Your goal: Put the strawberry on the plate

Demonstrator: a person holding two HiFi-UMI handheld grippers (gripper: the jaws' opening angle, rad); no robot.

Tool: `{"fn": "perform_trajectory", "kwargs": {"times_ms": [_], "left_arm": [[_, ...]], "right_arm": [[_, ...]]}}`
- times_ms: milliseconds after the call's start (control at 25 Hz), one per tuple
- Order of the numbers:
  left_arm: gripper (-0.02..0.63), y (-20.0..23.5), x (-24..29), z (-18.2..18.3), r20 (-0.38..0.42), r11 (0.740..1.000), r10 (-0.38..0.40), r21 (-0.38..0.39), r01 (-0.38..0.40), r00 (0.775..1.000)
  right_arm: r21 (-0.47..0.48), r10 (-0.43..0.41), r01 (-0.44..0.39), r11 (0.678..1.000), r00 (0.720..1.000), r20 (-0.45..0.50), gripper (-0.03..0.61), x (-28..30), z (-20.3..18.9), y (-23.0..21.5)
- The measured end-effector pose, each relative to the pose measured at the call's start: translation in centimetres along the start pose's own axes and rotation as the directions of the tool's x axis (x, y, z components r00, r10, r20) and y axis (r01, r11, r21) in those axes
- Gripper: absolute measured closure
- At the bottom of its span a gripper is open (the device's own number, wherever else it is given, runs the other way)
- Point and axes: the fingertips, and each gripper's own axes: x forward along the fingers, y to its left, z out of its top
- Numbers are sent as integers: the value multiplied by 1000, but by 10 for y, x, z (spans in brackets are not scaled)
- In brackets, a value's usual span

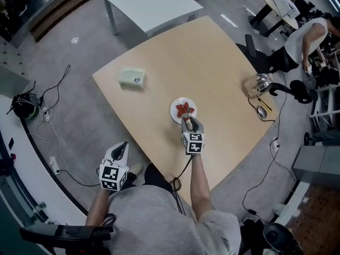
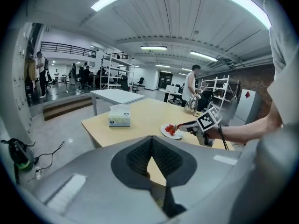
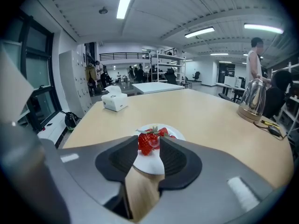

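A red strawberry [image 3: 148, 143] sits between the tips of my right gripper [image 3: 149, 146], which is shut on it just above the white plate [image 3: 176, 135]. More strawberries [image 1: 184, 109] lie on that plate [image 1: 176, 105] near the middle of the tan table [image 1: 212, 62]. From above, the right gripper [image 1: 187, 120] reaches the plate's near edge. My left gripper [image 1: 121, 147] hangs off the table's near-left side, jaws shut with nothing in them. In the left gripper view the plate [image 2: 166, 133] and the right gripper [image 2: 183, 125] show far ahead.
A pale green tissue box [image 1: 132, 77] lies at the table's far left. A metal kettle [image 1: 258, 84] stands at the right edge. A white table [image 1: 149, 4] stands beyond. Cables run over the floor at the left, and a person bends over shelving at the far right.
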Motion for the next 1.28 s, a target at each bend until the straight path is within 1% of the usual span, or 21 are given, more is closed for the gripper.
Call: {"fn": "perform_trajectory", "kwargs": {"times_ms": [240, 720, 1280], "left_arm": [[594, 6, 2, -2, -14, 999, 30, -17, -30, 999], [594, 5, 10, -5, -38, 998, 49, -30, -51, 998], [594, 5, 11, -7, -43, 998, 55, -35, -57, 998]], "right_arm": [[5, 3, -3, 1000, 999, -48, 426, 16, -13, -7], [16, -4, 6, 1000, 993, -118, 426, 32, -36, -20], [30, 2, 2, 1000, 993, -121, 419, 38, -40, -20]]}}
